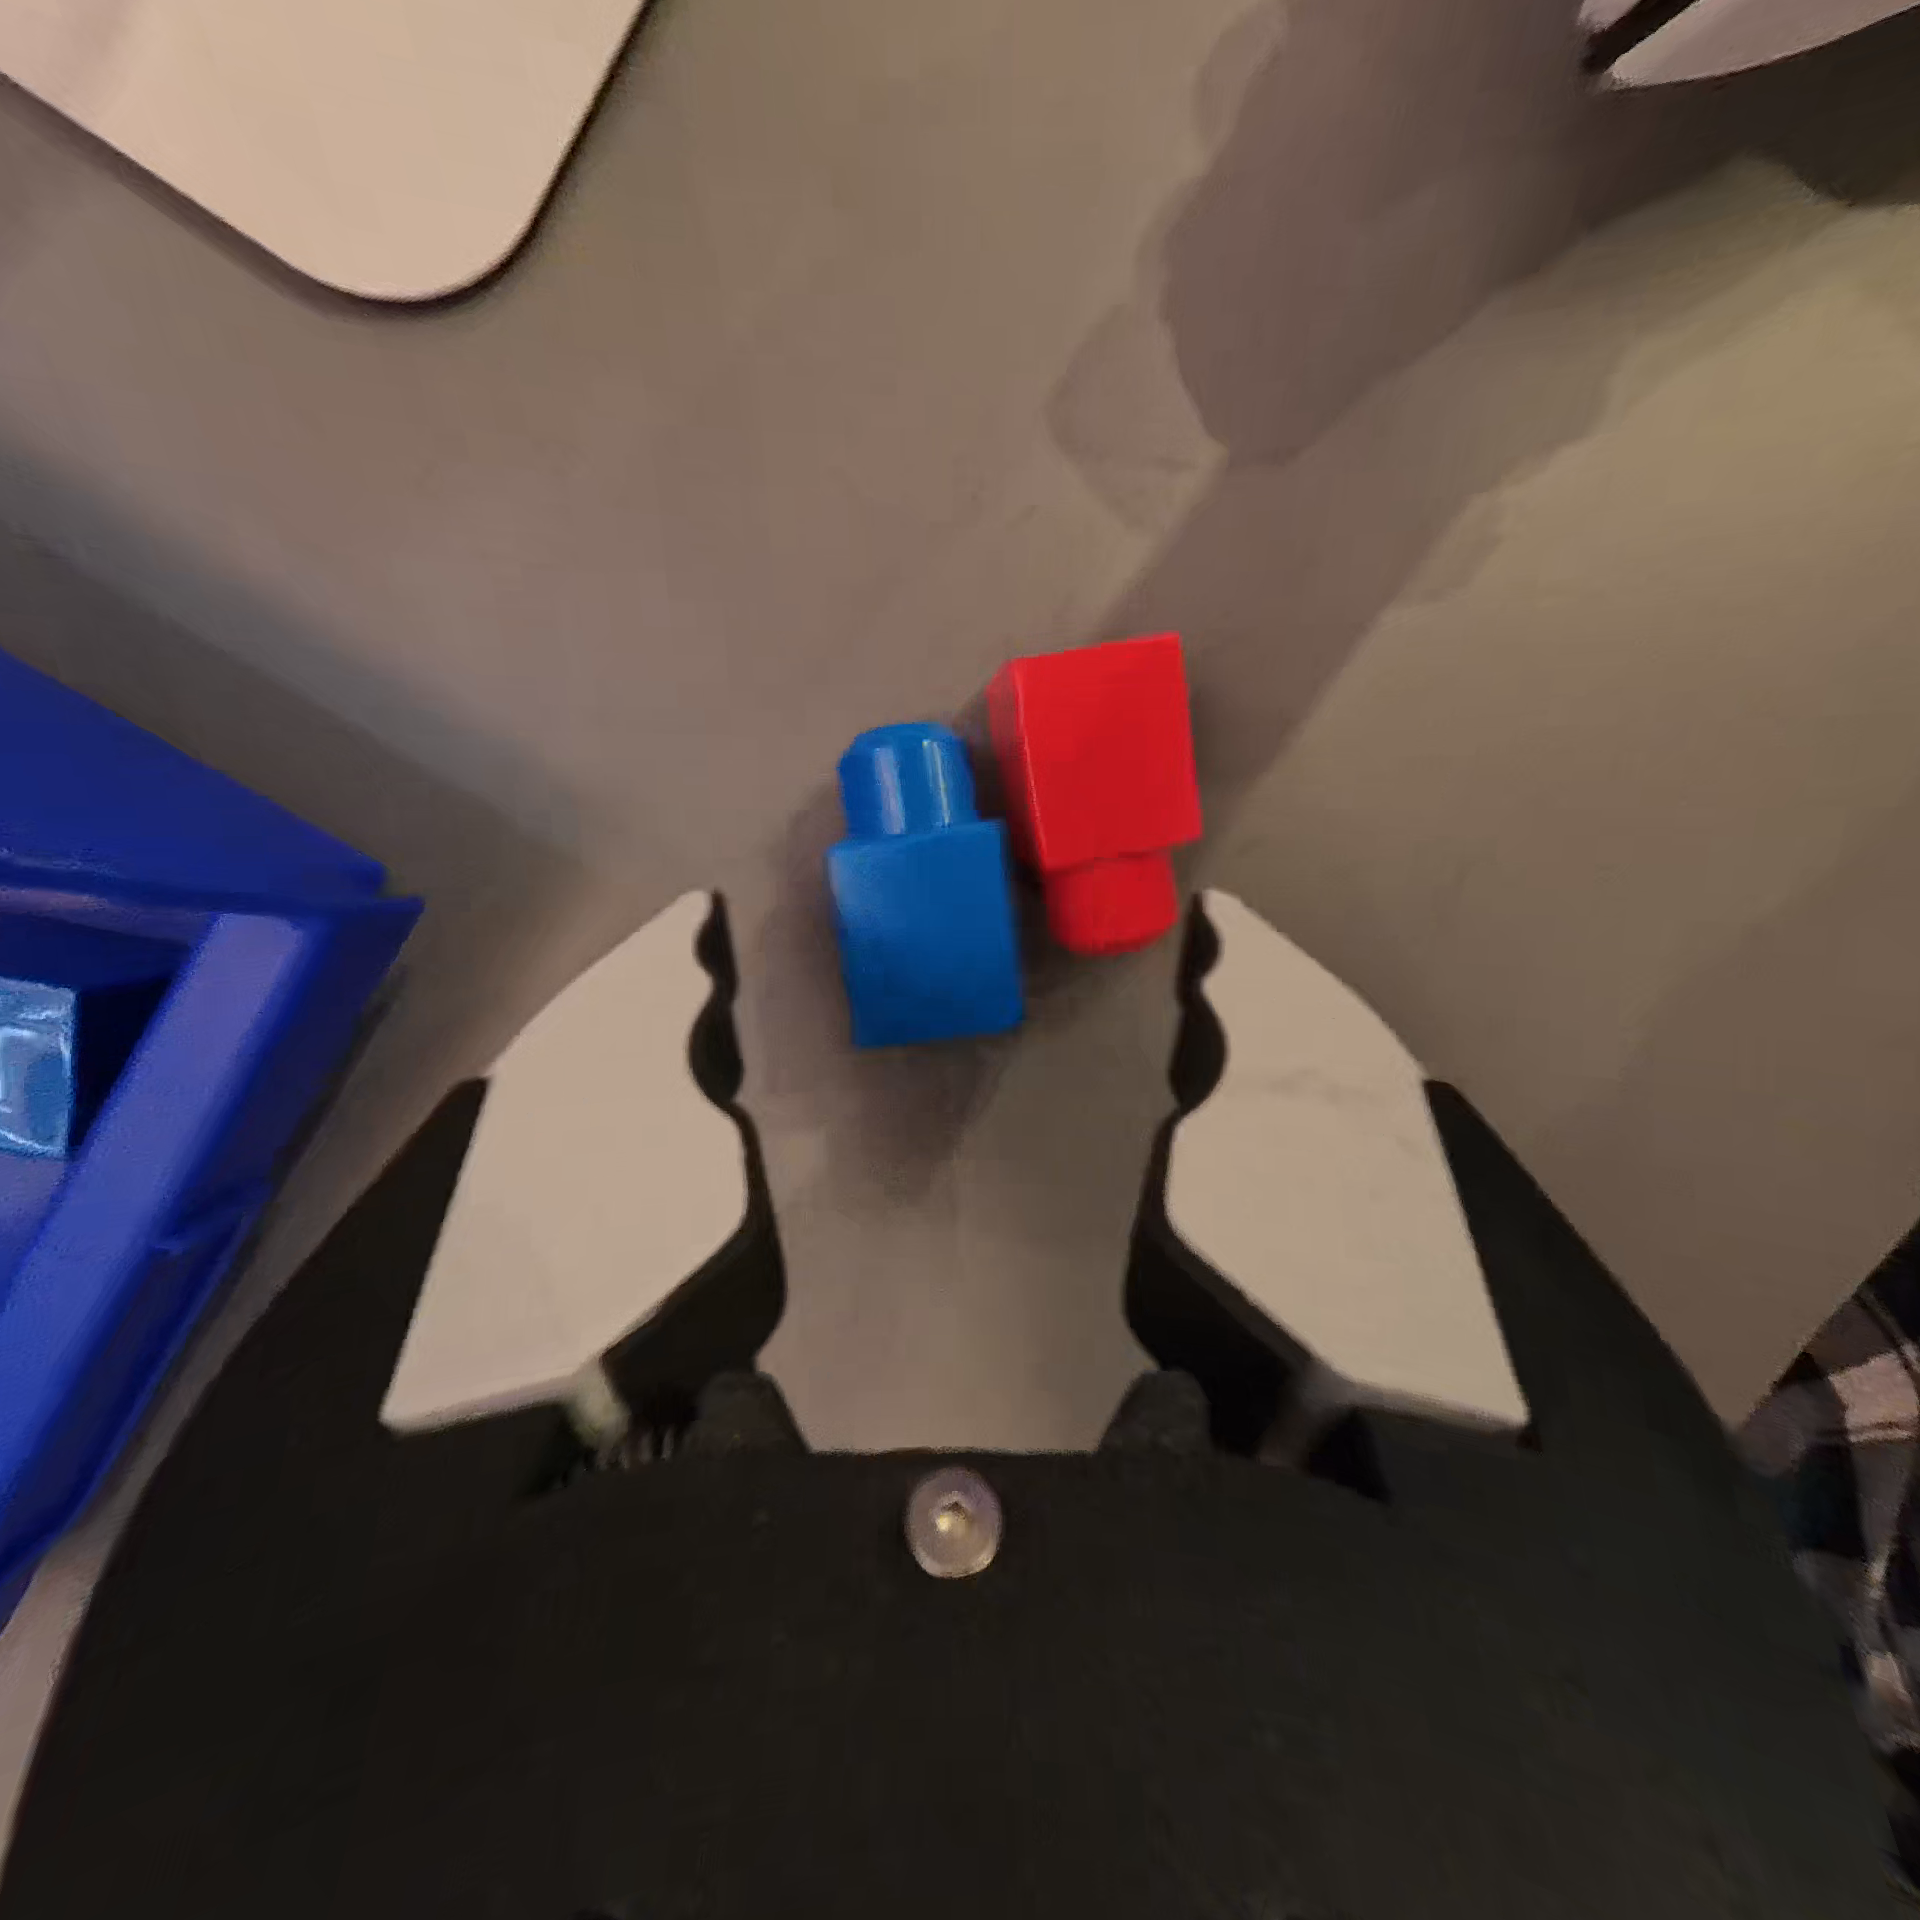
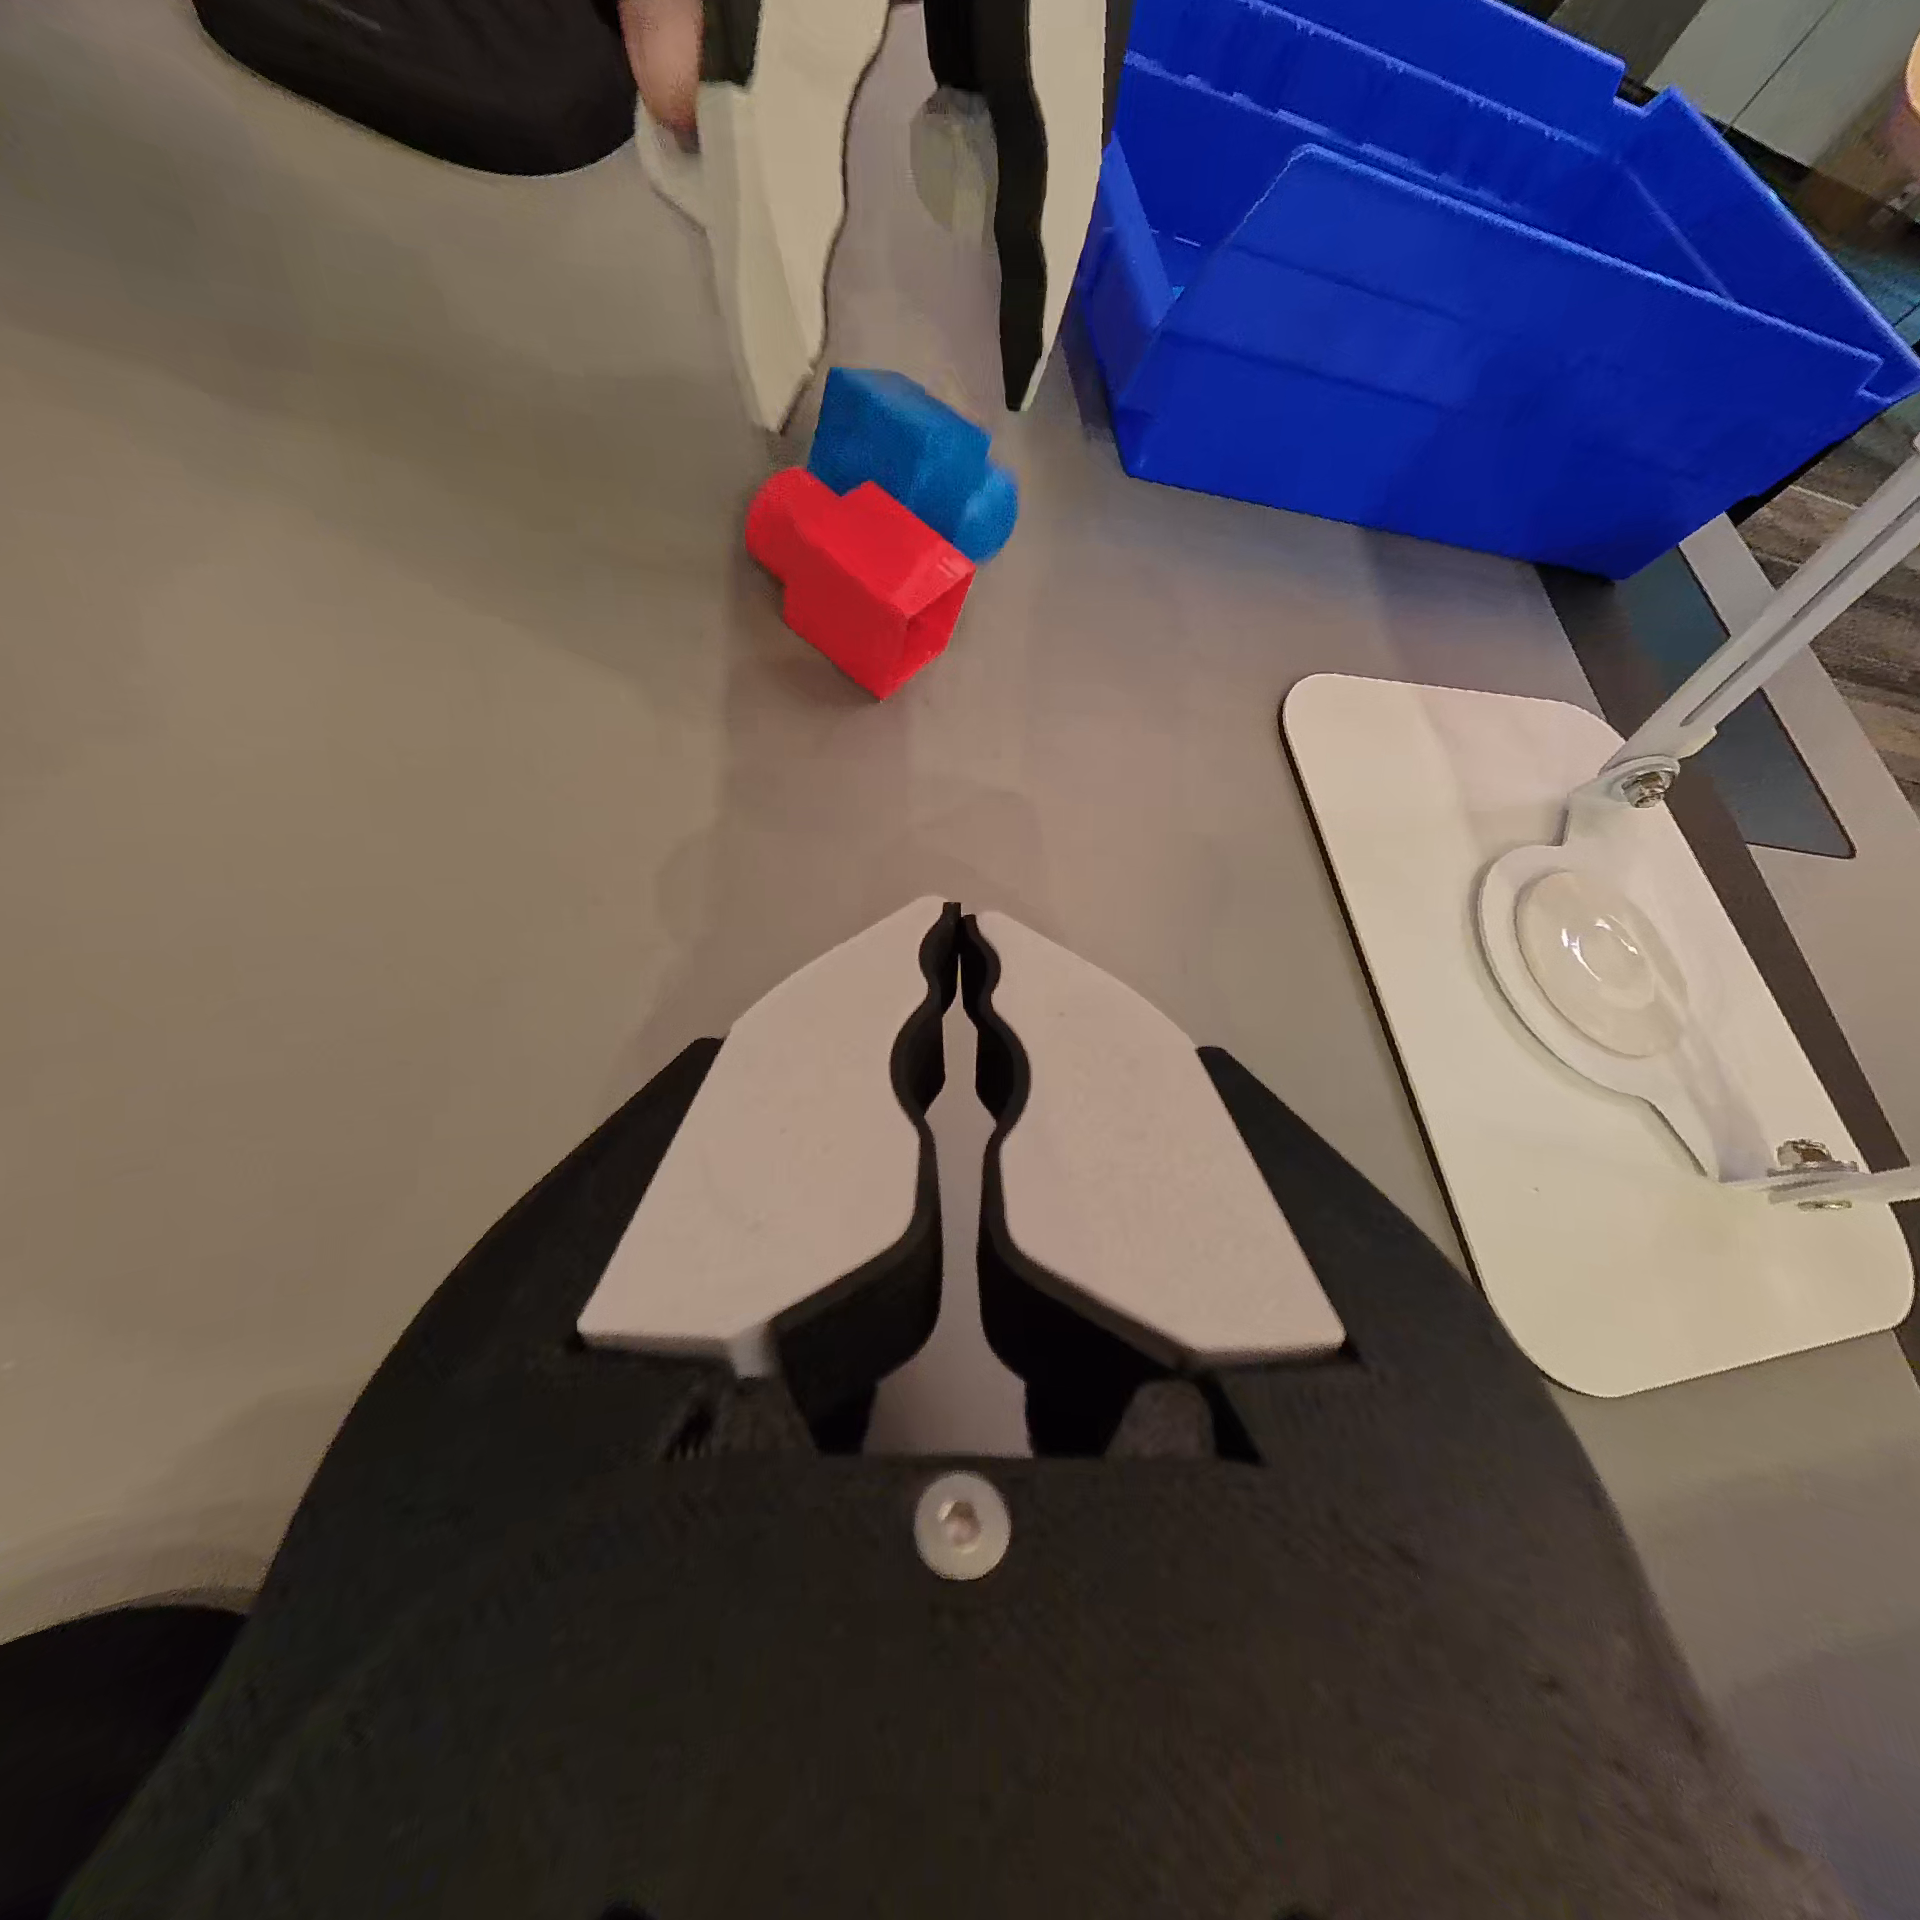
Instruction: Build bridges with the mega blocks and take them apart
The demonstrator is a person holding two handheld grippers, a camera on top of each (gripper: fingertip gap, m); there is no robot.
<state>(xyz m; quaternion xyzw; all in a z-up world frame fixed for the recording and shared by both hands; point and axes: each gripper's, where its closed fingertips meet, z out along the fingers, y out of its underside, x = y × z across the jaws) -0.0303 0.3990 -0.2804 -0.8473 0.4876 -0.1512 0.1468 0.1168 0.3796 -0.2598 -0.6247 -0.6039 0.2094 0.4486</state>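
A blue block (image 1: pixel 925 914) and a red block (image 1: pixel 1101 779) lie on their sides, touching, on the grey table (image 1: pixel 727 520). My left gripper (image 1: pixel 956 925) is open above them; neither pad touches a block. In the right wrist view the blue block (image 2: pixel 904 447) and red block (image 2: pixel 862 571) lie ahead, with the left gripper (image 2: pixel 894 405) hanging open over them. My right gripper (image 2: pixel 956 920) is shut with nothing between its fingertips, well short of the blocks.
A blue bin (image 2: pixel 1455 343) stands right of the blocks; it also shows at the left edge of the left wrist view (image 1: pixel 156 1039). A white stand base (image 2: pixel 1558 987) with a clear suction cup and metal arm sits at the right. A white base corner (image 1: pixel 312 135) shows far left. There is about 15 cm between the tips of the two grippers.
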